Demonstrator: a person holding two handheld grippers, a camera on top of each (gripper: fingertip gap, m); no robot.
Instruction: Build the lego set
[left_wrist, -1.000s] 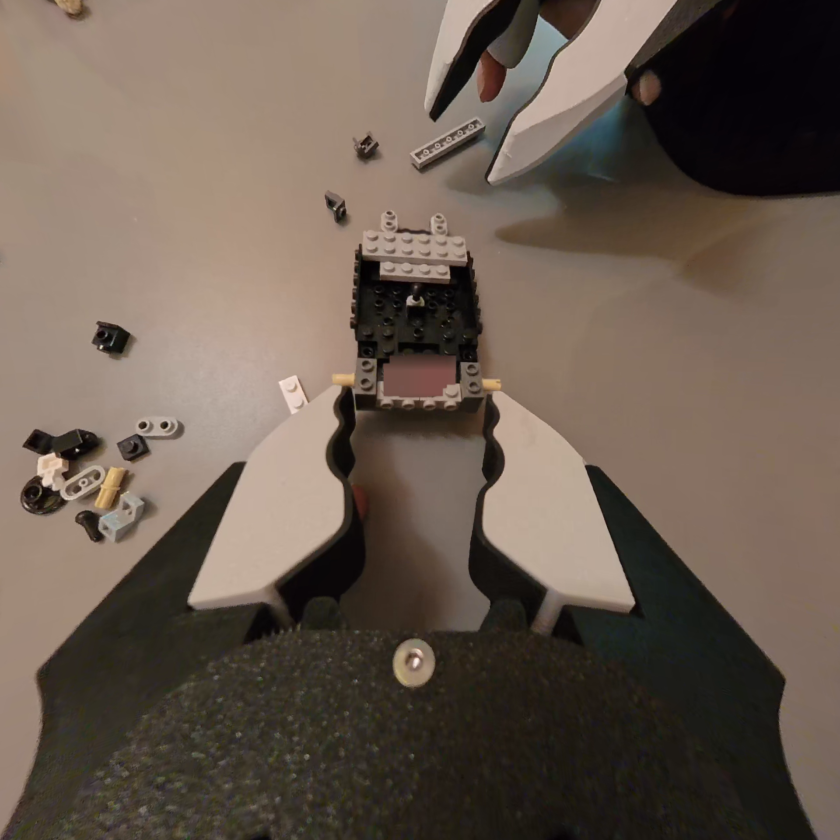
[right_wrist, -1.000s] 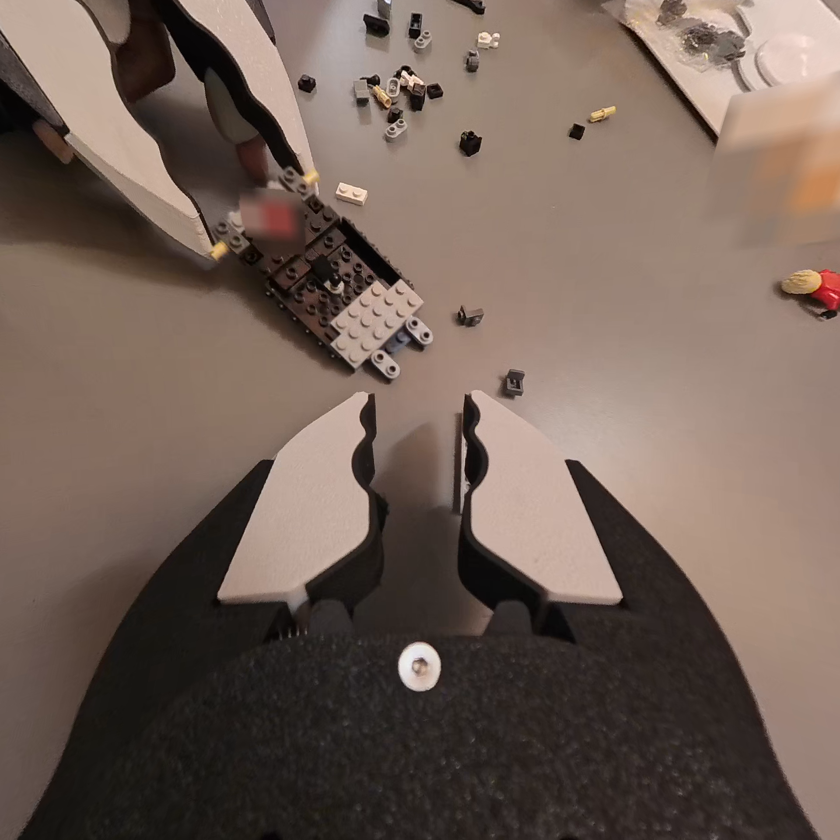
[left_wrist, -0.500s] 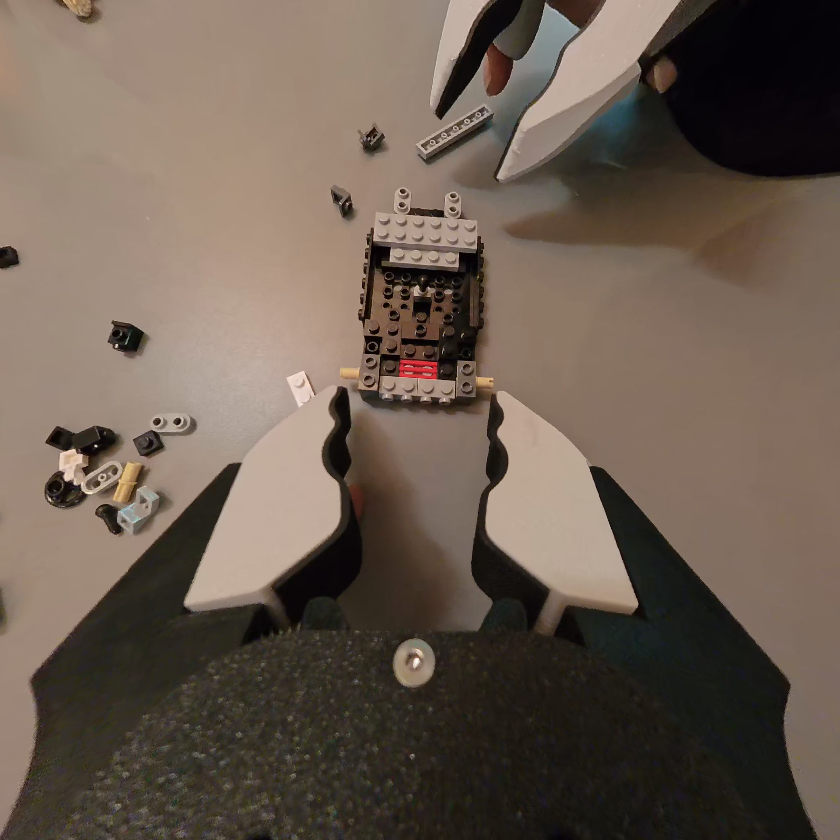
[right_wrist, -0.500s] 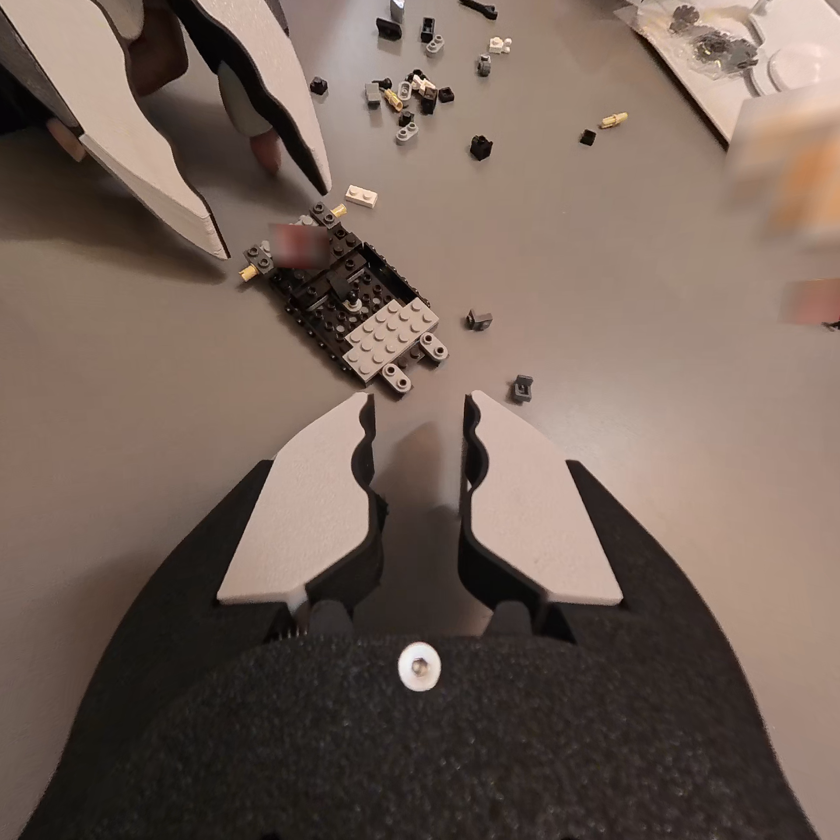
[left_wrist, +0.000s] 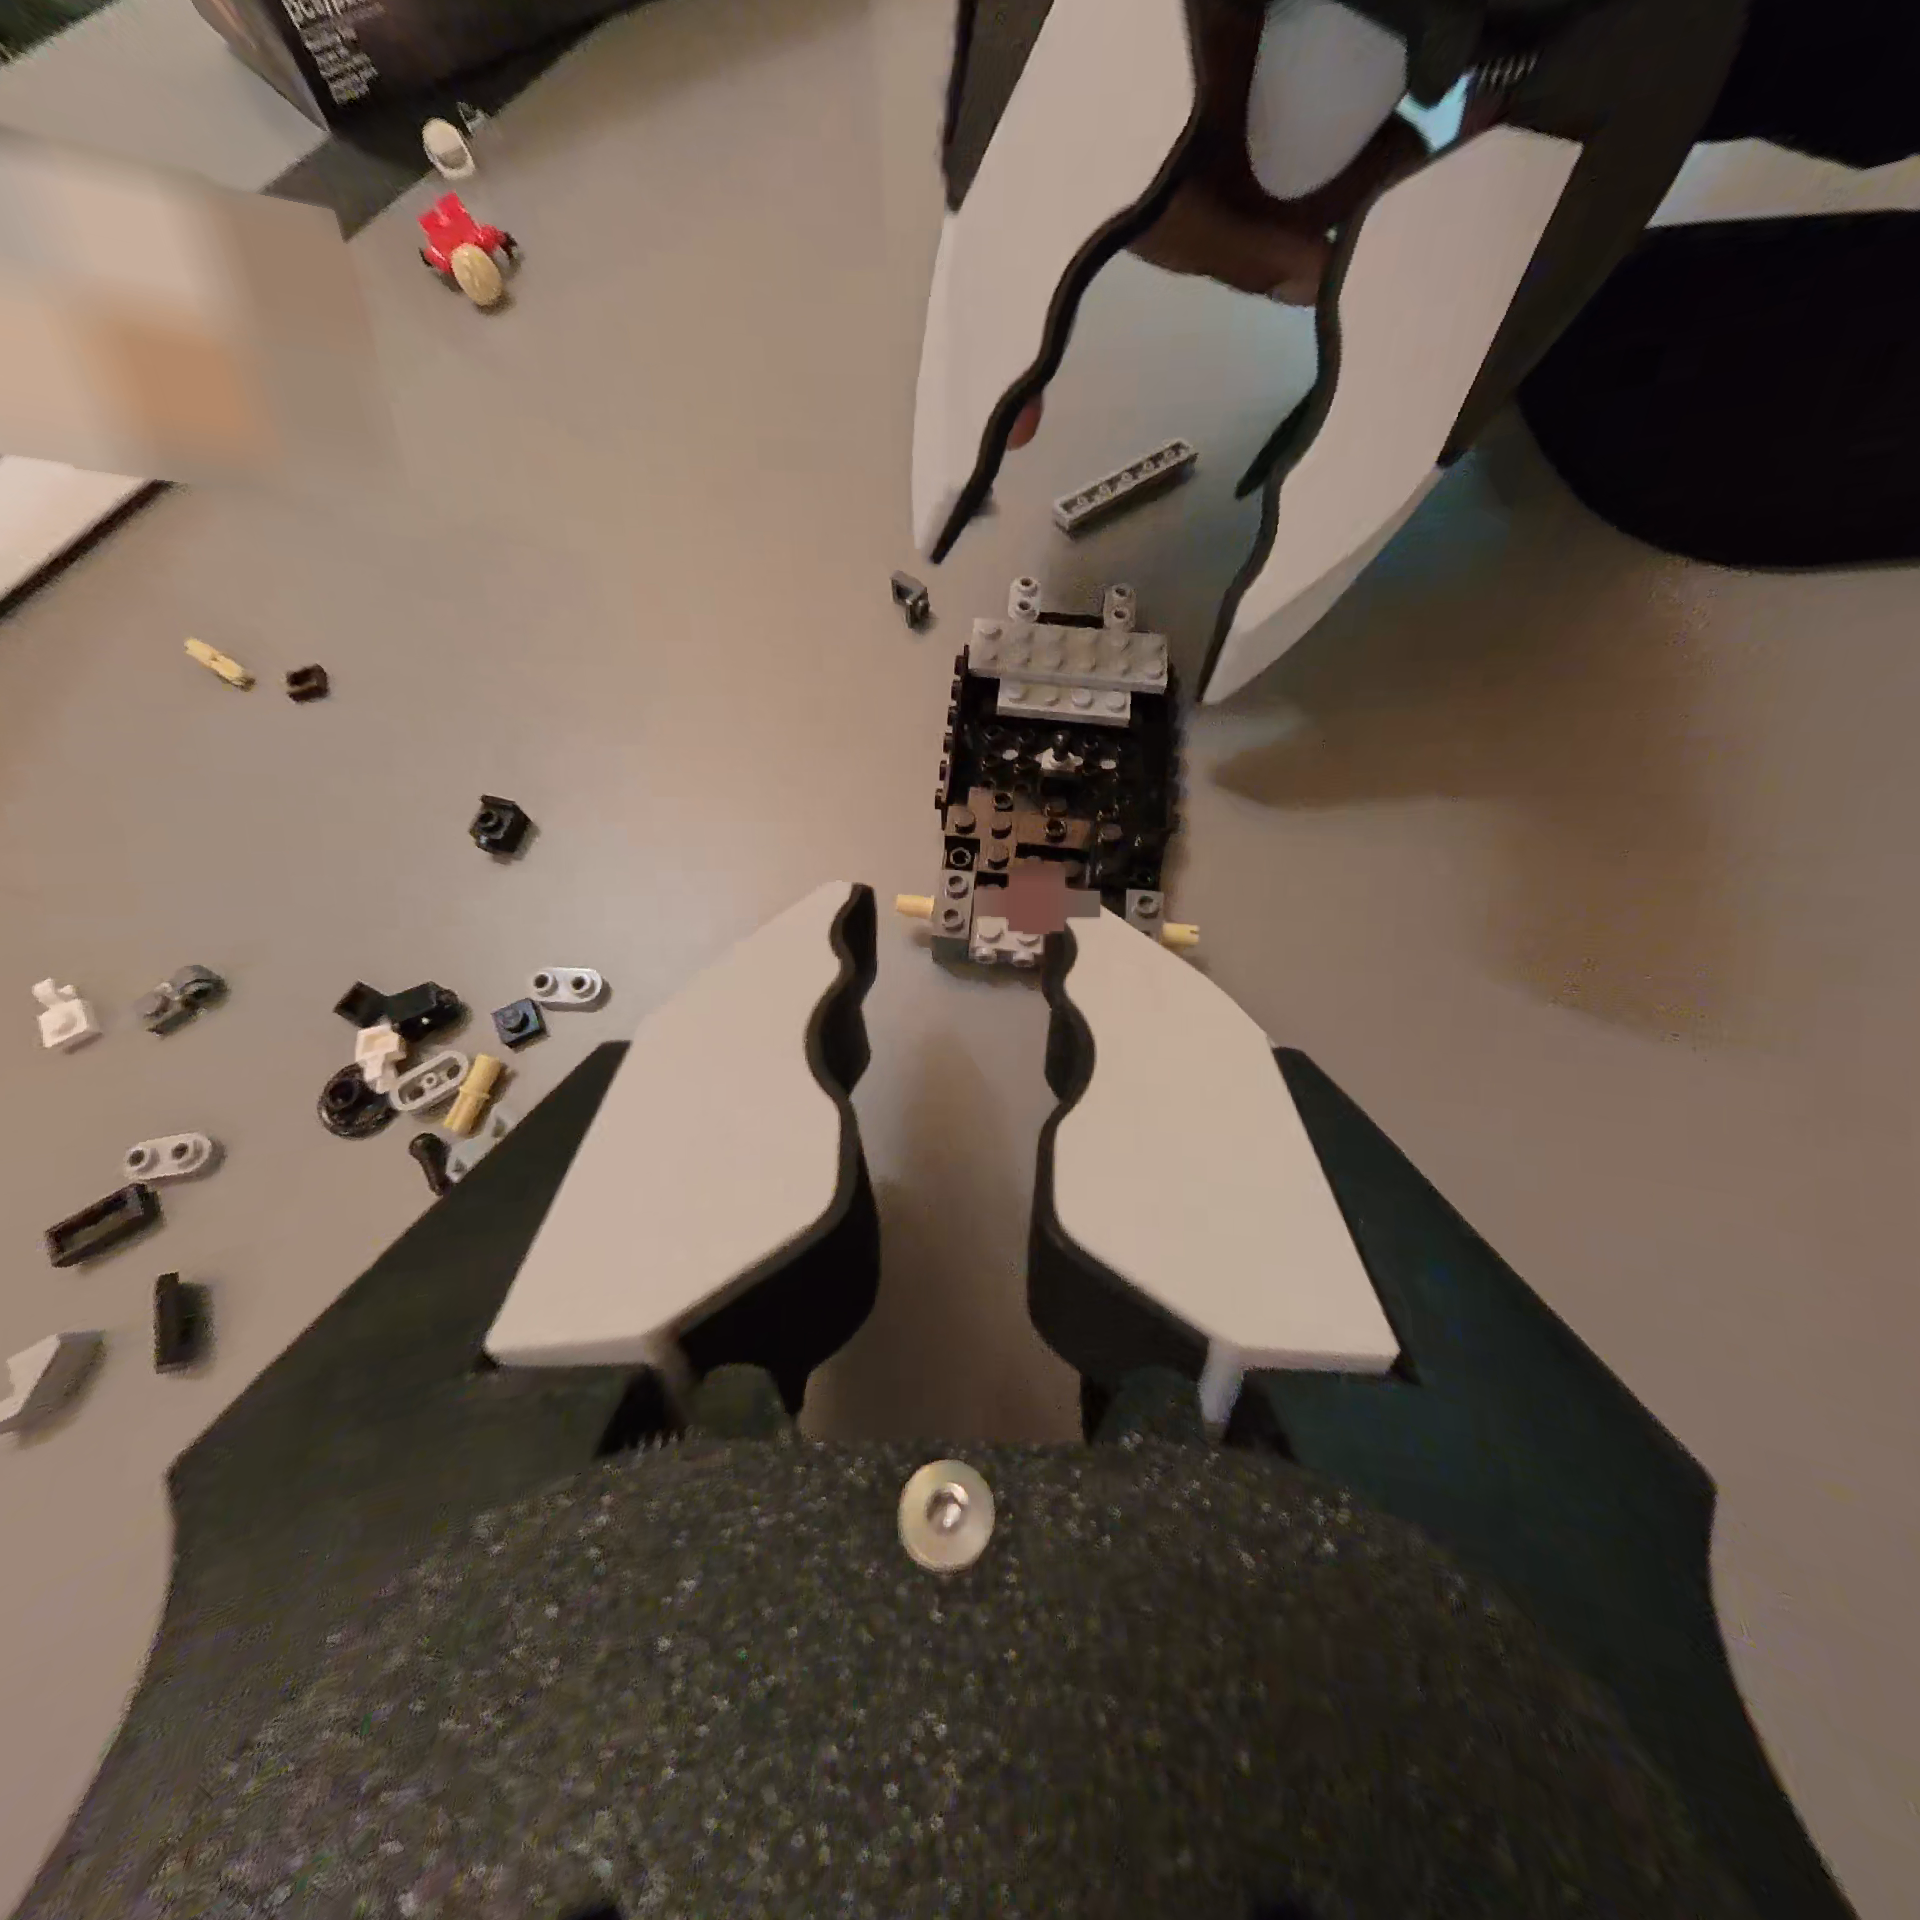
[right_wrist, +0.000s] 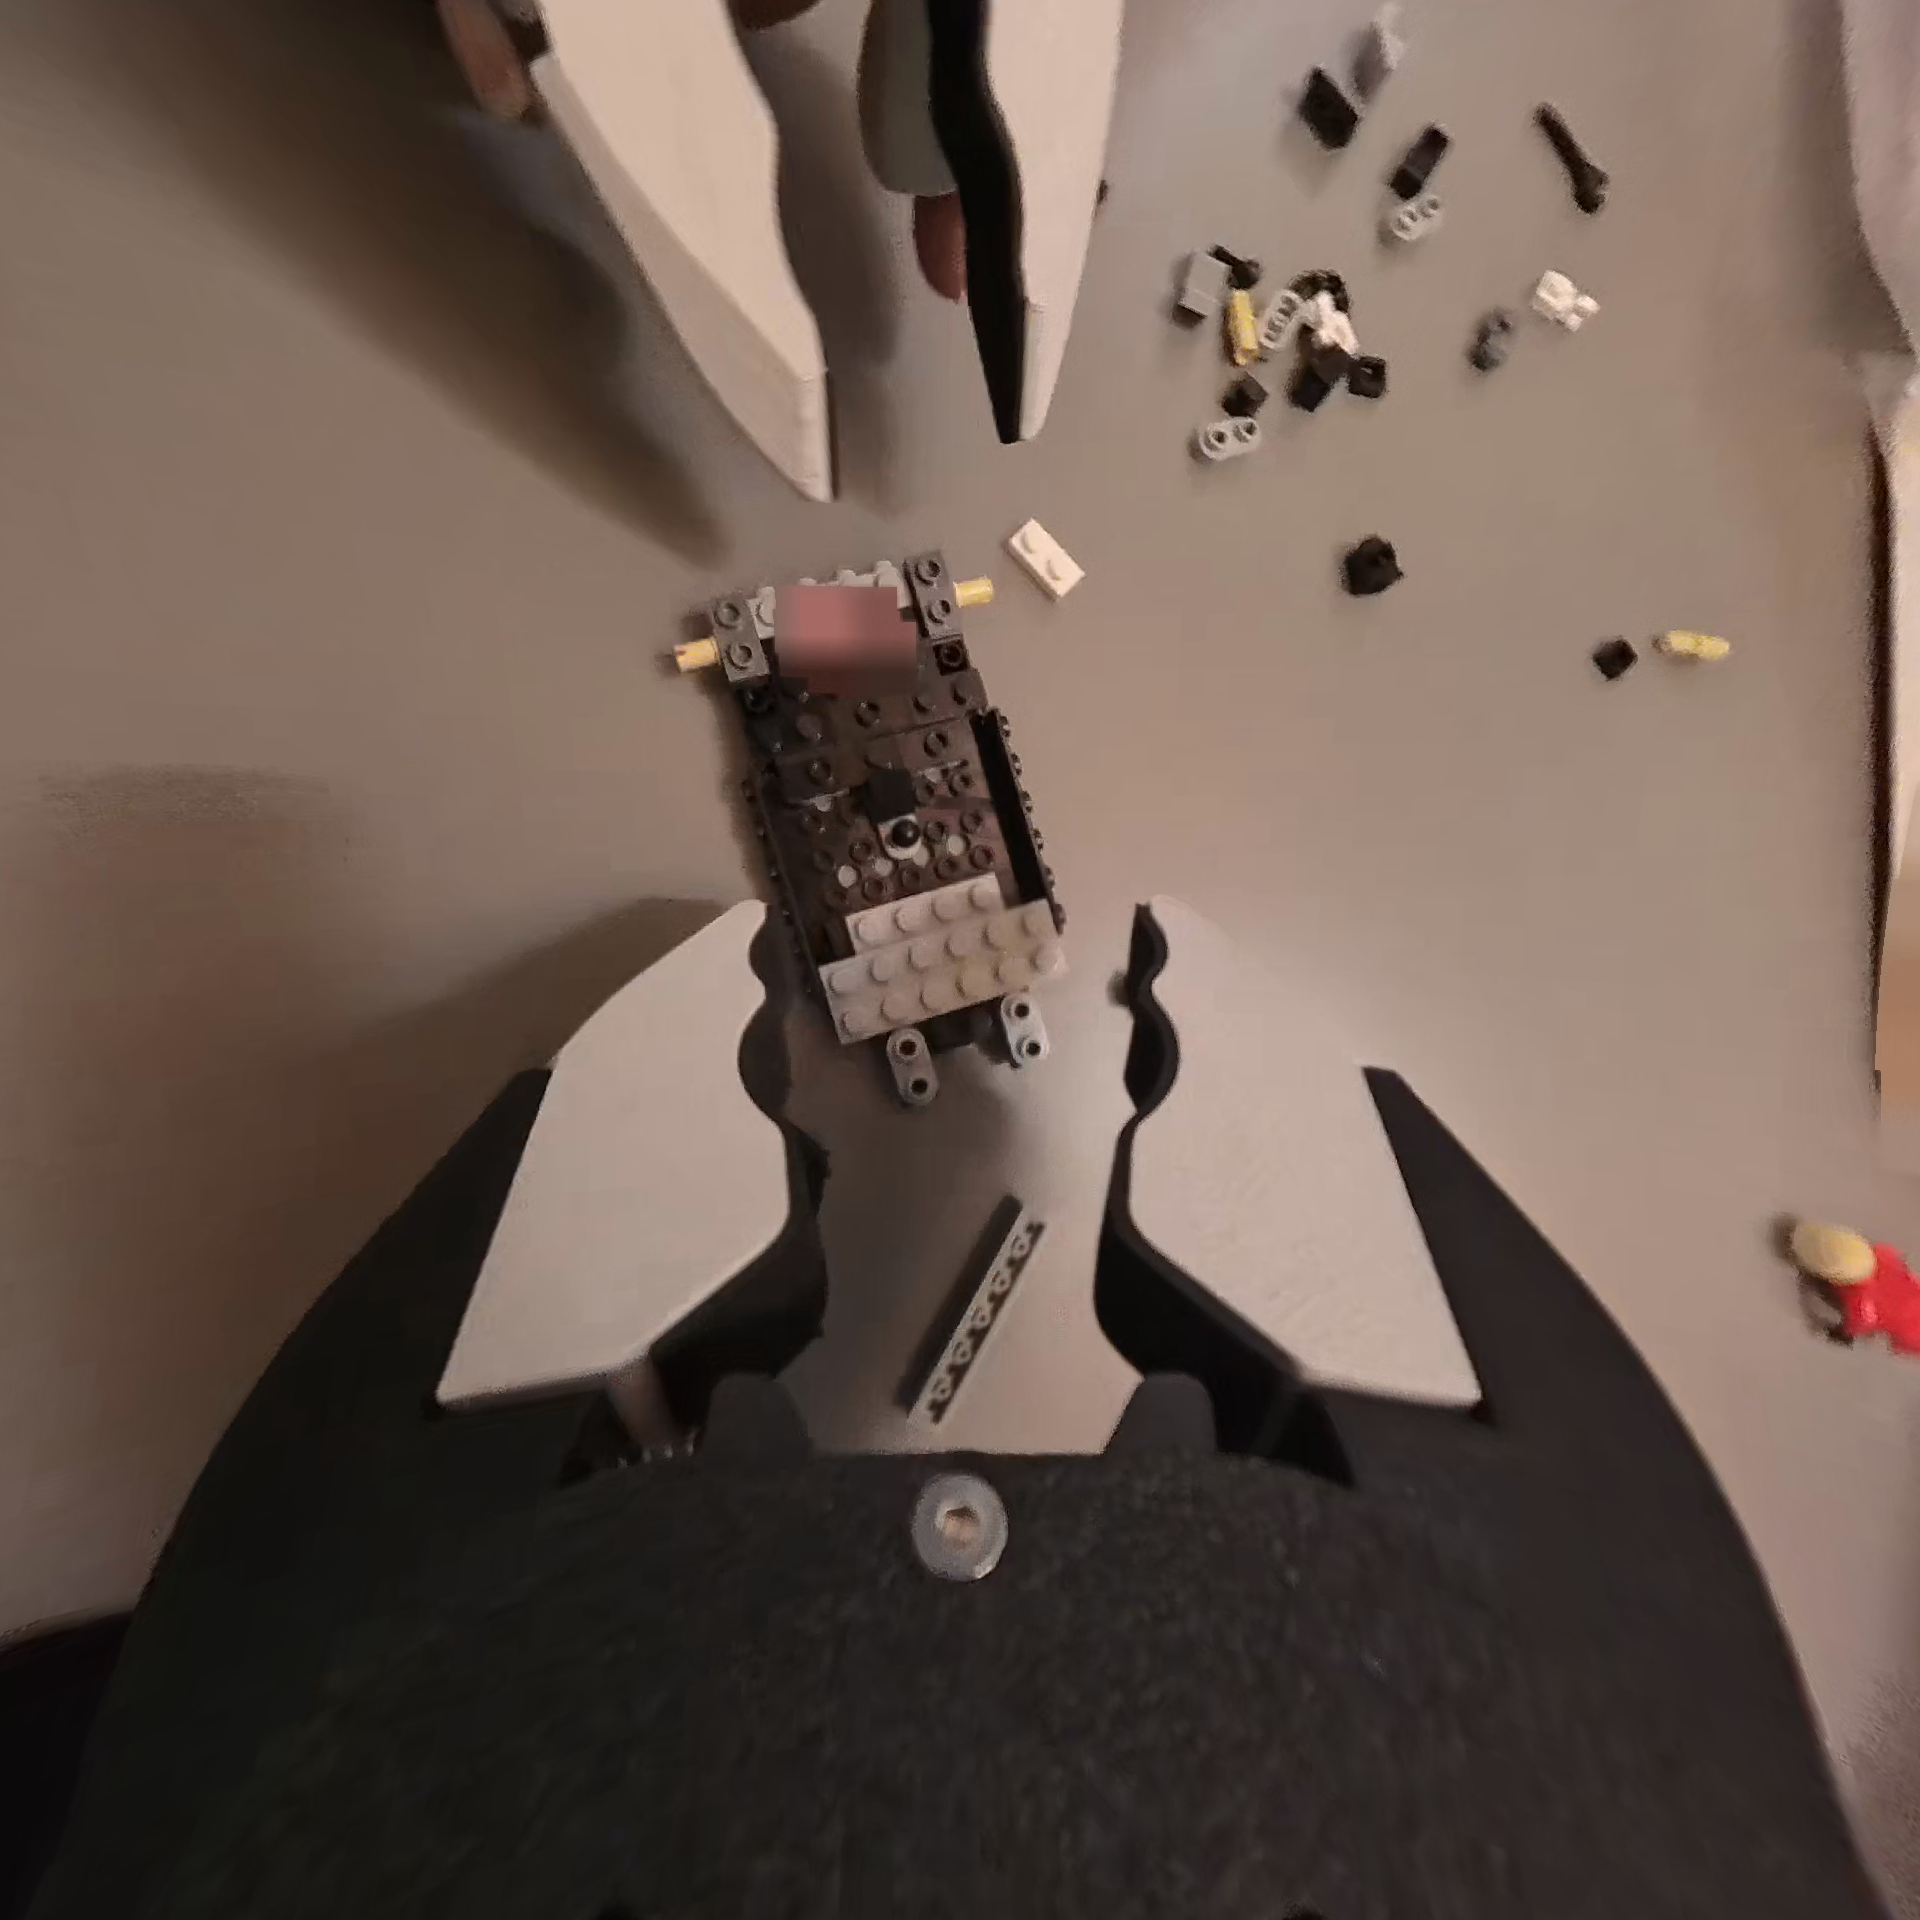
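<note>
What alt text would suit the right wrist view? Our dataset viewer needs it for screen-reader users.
The open right gripper reaches around the grey-plated end of a half-built black and grey lego car on a grey table, with a long grey plate lying flat between its fingers. The left gripper hangs open beyond the car's far end, and loose small pieces lie scattered at upper right.

One lego build – two grippers – scattered pieces
</note>
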